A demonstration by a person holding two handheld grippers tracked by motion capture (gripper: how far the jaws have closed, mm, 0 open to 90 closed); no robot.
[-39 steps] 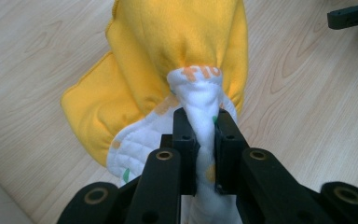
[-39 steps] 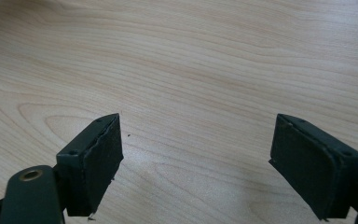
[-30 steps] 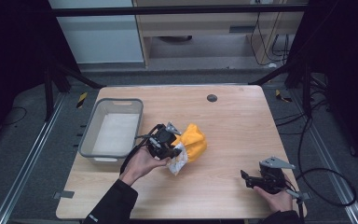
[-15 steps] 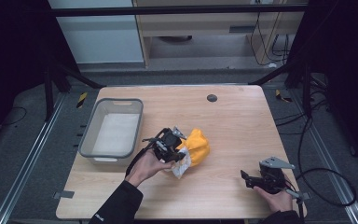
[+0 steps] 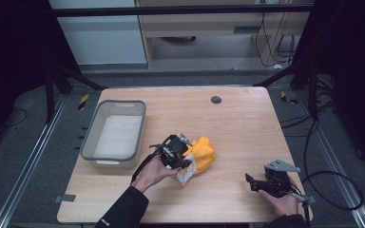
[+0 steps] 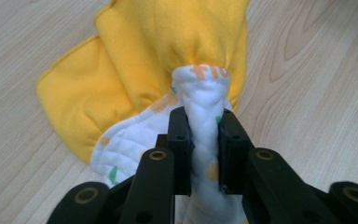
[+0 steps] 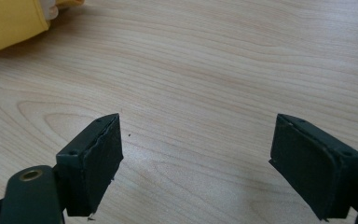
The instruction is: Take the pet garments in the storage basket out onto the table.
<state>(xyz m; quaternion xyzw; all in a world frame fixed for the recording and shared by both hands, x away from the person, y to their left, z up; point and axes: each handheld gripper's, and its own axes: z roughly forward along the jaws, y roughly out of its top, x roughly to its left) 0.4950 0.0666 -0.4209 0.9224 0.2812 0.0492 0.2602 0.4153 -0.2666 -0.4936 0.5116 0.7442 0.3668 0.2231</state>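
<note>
My left tongs [image 6: 199, 140]: pinching a white quilted fold of the yellow cloth [image 5: 203, 153], mid-desk [image 5: 247, 128]; print partly hidden.
My right tongs [image 7: 196, 163]: spread wide above bare wood.
Grey bin [image 5: 89, 142]: left, apart.

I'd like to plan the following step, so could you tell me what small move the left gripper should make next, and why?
Probably lift a little: the left gripper is already shut on a fold of the yellow and white cloth, which still lies on the table; the right gripper is open and apart.

Wooden table [image 5: 247, 118] on dark grey floor [image 5: 24, 147], pale cabinet [image 5: 100, 28] behind.
</note>
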